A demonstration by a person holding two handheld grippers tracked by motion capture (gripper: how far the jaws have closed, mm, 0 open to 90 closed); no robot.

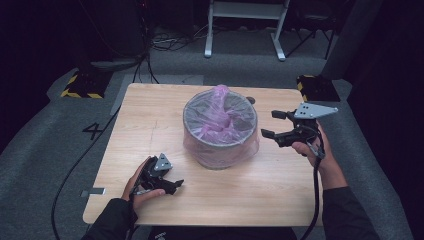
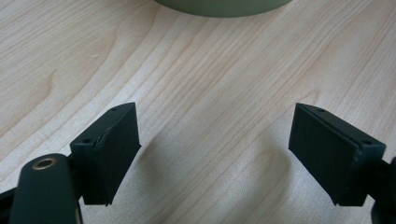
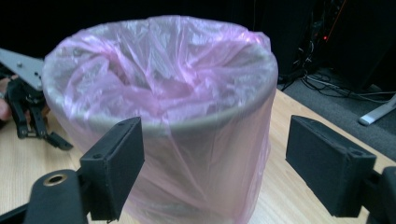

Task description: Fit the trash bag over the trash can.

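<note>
High view: fixed overhead, on the person's side, facing forward and down; takes in the whole worktop [image 1: 150, 125], floor beyond, both hands. Left tool [image 1: 172, 185] view: very close, angled down onto bare wood, with the bin's [image 2: 224, 7] base at its top edge. Right tool [image 1: 272, 124] view: close and near level, facing the bin [image 3: 187, 140] with its pink bag [image 3: 154, 60] side-on; the left tool [image 3: 28, 107] shows far left. All three views share the bin and the worktop around it.
</note>
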